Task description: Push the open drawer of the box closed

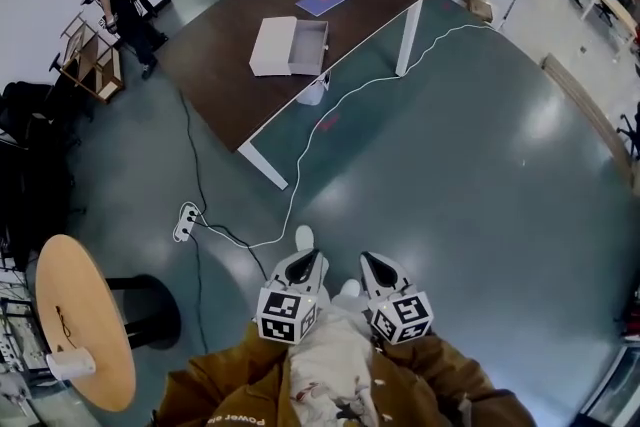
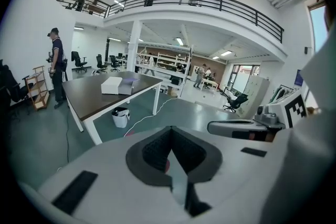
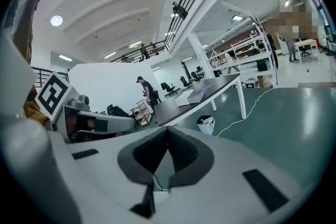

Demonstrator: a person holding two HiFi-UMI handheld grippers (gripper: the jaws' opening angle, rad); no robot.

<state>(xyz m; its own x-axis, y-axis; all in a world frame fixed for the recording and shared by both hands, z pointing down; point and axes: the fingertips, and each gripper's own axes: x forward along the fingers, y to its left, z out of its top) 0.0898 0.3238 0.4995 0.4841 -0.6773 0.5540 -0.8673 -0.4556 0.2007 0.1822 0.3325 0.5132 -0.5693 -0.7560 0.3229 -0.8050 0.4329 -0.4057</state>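
A white box (image 1: 272, 46) lies on the dark brown table (image 1: 230, 65) far ahead, and its grey drawer (image 1: 309, 47) is pulled out toward the right. The same box (image 2: 111, 85) shows small in the left gripper view and again as the box (image 3: 190, 96) in the right gripper view. My left gripper (image 1: 303, 261) and right gripper (image 1: 376, 263) hang side by side over the floor close to my body, well short of the table. On both, the jaws are shut with nothing between them, as the left gripper (image 2: 171, 136) and right gripper (image 3: 167, 136) show in their own views.
On the table lies a purple sheet (image 1: 323, 0). A white bin (image 1: 312, 93) stands under it. A white cable (image 1: 300, 165) and a power strip (image 1: 185, 221) cross the green floor. A round wooden table (image 1: 85, 320) is at my left. A person (image 1: 108, 0) stands by a wooden cart (image 1: 92, 63).
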